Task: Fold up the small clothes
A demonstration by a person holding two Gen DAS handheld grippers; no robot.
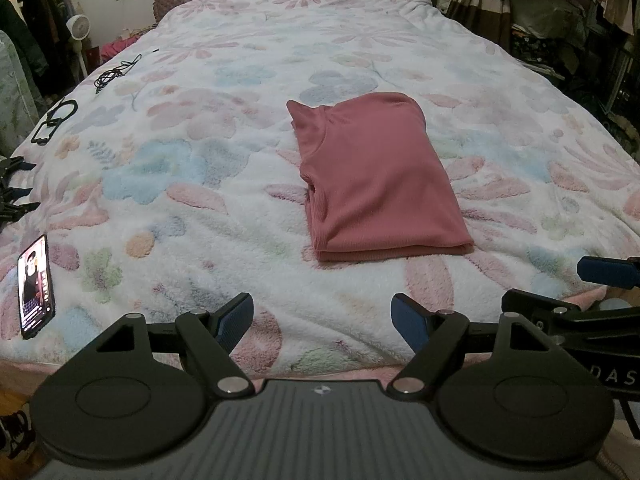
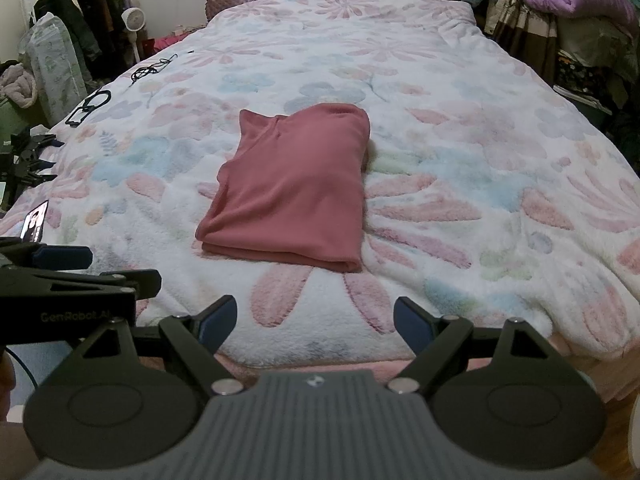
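Shirt [image 1: 380, 184], dusty pink and ribbed, lies folded into a neat rectangle mid-bed on the floral fleece blanket [image 1: 200, 208], well ahead of both grippers, left [image 1: 323, 322] and right [image 2: 315, 320], whose blue-padded fingers gape empty, the left one's body reading "GenRobot.AI" in the right view.

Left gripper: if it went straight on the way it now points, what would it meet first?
Probably the floral blanket just short of the folded pink garment. The left gripper hangs at the bed's near edge, jaws open and empty; depth is unclear, so it might reach the garment's near hem.
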